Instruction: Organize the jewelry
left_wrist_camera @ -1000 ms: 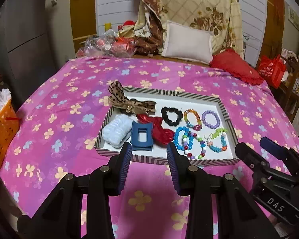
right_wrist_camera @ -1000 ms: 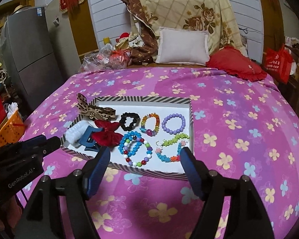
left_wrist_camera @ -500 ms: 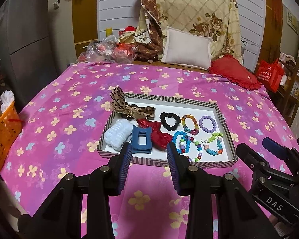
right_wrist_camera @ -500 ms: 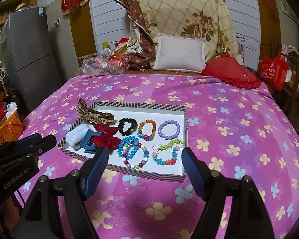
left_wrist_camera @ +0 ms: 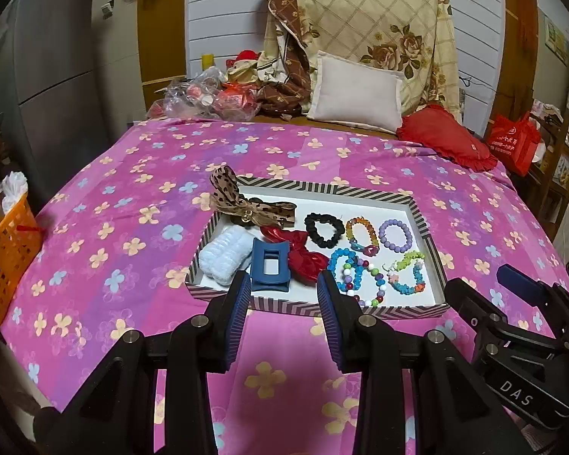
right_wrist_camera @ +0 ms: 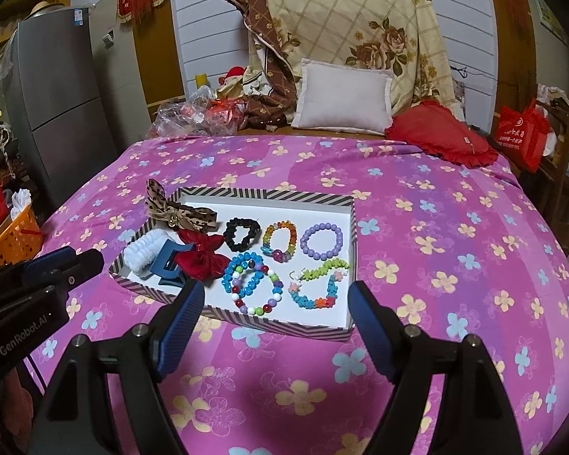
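Observation:
A striped-rim white tray (left_wrist_camera: 324, 193) (right_wrist_camera: 263, 194) lies on the pink flowered bedspread. In it are a leopard bow (left_wrist_camera: 246, 206), a white scrunchie (left_wrist_camera: 223, 254), a blue claw clip (left_wrist_camera: 271, 267), a red bow (left_wrist_camera: 301, 252), a black scrunchie (left_wrist_camera: 322, 229) and several bead bracelets (right_wrist_camera: 256, 284). My left gripper (left_wrist_camera: 282, 284) hovers open in front of the tray's near rim with nothing between its fingers. My right gripper (right_wrist_camera: 275, 299) hangs before the near rim too; its jaws are opening wide and hold nothing.
An orange basket (left_wrist_camera: 3, 258) stands off the bed's left edge beside a grey fridge (left_wrist_camera: 57, 76). At the head of the bed lie a white pillow (left_wrist_camera: 356, 93), a red cushion (left_wrist_camera: 444, 140), plastic bags (left_wrist_camera: 208, 94) and a draped quilt. A red bag (left_wrist_camera: 514, 144) sits at right.
Both views have pulled back slightly from the tray, showing more bedspread. The right gripper's fingers have spread a little wider. The tray's contents have not moved.

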`<state>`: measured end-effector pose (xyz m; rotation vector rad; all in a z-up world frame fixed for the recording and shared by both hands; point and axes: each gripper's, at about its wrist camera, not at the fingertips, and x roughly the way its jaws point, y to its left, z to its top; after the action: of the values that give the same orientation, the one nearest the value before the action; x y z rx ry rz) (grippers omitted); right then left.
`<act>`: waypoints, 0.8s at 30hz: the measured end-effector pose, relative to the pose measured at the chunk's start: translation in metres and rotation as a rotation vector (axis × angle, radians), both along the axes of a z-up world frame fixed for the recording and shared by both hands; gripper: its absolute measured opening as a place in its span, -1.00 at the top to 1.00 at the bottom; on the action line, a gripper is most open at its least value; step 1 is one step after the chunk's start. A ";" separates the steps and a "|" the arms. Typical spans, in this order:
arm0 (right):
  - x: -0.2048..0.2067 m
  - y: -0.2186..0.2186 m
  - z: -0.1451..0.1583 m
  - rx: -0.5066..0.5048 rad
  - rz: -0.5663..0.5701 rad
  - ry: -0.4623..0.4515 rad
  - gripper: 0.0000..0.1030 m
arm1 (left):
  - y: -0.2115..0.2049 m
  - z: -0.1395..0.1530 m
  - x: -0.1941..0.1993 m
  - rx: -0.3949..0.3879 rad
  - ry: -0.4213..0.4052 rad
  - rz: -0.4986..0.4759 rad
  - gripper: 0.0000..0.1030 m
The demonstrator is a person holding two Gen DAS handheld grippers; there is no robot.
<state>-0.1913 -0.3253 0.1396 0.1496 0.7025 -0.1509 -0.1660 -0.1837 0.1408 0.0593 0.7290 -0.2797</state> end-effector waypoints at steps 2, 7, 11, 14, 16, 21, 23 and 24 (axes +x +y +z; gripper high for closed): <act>0.001 0.001 0.000 0.001 0.000 0.002 -0.57 | 0.000 0.000 0.000 0.000 -0.001 0.001 0.40; 0.001 0.001 0.000 0.000 0.000 0.003 -0.58 | 0.001 0.000 0.000 0.002 -0.001 0.000 0.40; 0.001 0.001 -0.002 0.001 0.001 0.007 -0.58 | 0.001 -0.001 0.000 0.004 0.001 -0.002 0.40; 0.001 0.001 -0.003 0.001 0.001 0.008 -0.58 | 0.001 -0.001 0.000 0.002 0.002 -0.001 0.40; 0.001 0.001 -0.004 0.002 0.002 0.011 -0.58 | 0.000 -0.001 0.000 0.004 0.001 -0.001 0.40; 0.001 0.001 -0.007 0.002 0.003 0.015 -0.58 | 0.000 -0.001 0.000 0.005 0.004 -0.003 0.40; 0.002 0.002 -0.008 0.003 0.003 0.016 -0.58 | 0.002 -0.003 -0.001 0.007 0.006 -0.002 0.40; 0.001 0.002 -0.008 0.004 0.003 0.015 -0.58 | 0.002 -0.005 -0.002 0.008 0.008 -0.002 0.40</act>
<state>-0.1901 -0.3236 0.1314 0.1515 0.7175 -0.1480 -0.1677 -0.1813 0.1362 0.0660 0.7381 -0.2788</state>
